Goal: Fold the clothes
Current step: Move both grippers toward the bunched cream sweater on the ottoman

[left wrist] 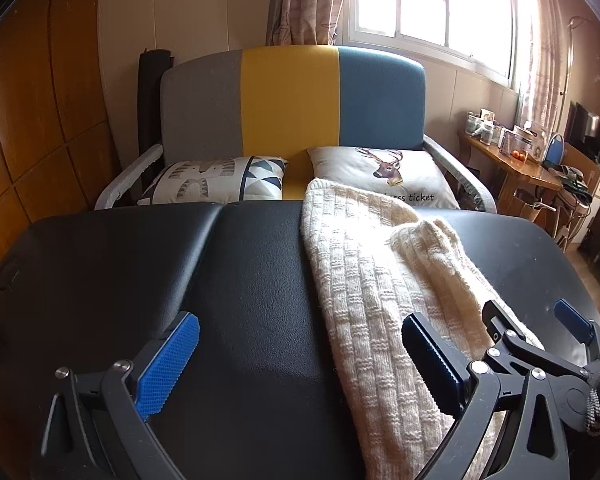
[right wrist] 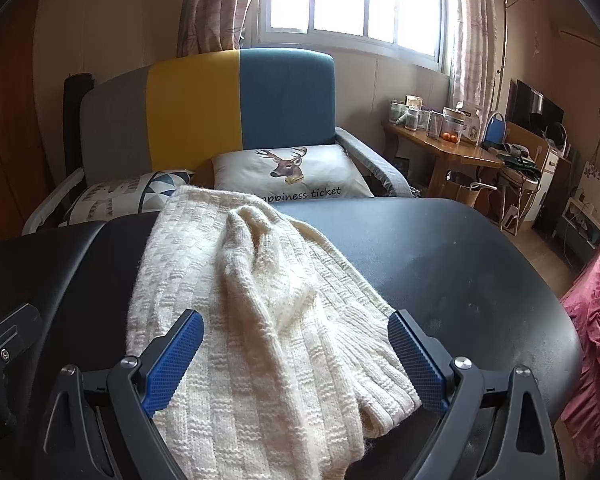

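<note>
Cream chunky knit, the sweater (right wrist: pixel 260 320) lies in a long doubled strip down the centre of the frame on the black padded table (right wrist: pixel 440 248). It looks soft, floppy and stretchy, best pinched at a near edge or corner. Left gripper (left wrist: pixel 300 364) and right gripper (right wrist: pixel 296 356) both gape, holding nothing.

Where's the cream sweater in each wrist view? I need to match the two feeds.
Left wrist view: the sweater lies right of centre on the black table, running under the open left claw's right finger.
Right wrist view: the sweater fills the centre, between the fingers of the open right claw.
Shared landmark: the deer pillow just beyond the sweater's far end.
</note>
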The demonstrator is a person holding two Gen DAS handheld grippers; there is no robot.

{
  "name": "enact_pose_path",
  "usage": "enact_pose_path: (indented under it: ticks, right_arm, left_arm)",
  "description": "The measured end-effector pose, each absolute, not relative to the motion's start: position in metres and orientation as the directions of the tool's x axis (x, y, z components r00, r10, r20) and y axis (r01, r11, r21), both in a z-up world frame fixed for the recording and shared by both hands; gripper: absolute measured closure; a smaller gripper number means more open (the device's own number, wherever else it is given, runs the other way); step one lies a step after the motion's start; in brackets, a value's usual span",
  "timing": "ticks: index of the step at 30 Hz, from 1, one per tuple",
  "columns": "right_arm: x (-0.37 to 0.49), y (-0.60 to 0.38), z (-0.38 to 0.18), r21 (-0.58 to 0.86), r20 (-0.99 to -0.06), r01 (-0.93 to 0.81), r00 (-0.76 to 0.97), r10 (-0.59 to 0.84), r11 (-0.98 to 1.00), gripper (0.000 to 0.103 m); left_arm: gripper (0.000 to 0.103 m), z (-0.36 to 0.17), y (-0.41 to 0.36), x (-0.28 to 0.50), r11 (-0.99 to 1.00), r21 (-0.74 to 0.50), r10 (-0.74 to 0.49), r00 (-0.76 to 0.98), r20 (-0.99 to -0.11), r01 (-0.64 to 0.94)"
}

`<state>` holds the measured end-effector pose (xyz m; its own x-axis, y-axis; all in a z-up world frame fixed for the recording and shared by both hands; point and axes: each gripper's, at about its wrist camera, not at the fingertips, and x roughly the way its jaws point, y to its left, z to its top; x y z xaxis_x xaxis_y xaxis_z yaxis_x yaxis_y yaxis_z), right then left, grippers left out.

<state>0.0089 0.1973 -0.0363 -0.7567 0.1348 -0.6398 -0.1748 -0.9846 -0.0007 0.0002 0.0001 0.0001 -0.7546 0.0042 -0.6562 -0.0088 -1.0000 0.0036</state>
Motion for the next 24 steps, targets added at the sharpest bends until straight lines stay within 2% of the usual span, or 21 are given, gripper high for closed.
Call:
enact_pose_path:
  ticks: [6,9,16,18,20,24]
  right_arm:
    - [0.012,0.206,-0.044,0.077,-0.655,-0.130,-0.754,0.049,-0.988,0.007]
    - [0.013,0.211,-0.047,0.116,-0.660,-0.108,-0.751,0.005,-0.987,0.007]
    - [0.017,0.222,-0.056,0.206,-0.665,-0.058,-0.740,-0.096,-0.977,0.008]
    - [0.022,0.241,-0.063,0.350,-0.659,-0.046,-0.722,-0.210,-0.936,0.013]
    - [0.027,0.262,-0.071,0.502,-0.631,-0.040,-0.700,-0.335,-0.864,0.013]
    - [0.038,0.300,-0.089,0.669,-0.576,-0.060,-0.672,-0.466,-0.741,0.013]
  left_arm:
    - [0.001,-0.001,0.006,0.003,-1.000,0.024,-0.005,-0.744,-0.669,-0.015]
    - [0.001,-0.006,-0.001,-0.001,-1.000,-0.012,0.022,-0.727,-0.687,-0.019]
    - [0.000,-0.033,-0.014,-0.006,-0.973,-0.202,0.230,-0.617,-0.752,-0.116]
    - [0.000,-0.041,-0.018,-0.007,-0.955,-0.261,0.292,-0.577,-0.762,-0.140]
    - [0.000,-0.053,-0.024,-0.007,-0.941,-0.308,0.334,-0.539,-0.773,-0.141]
    - [0.000,-0.074,-0.035,0.001,-0.926,-0.340,0.374,-0.501,-0.780,-0.163]
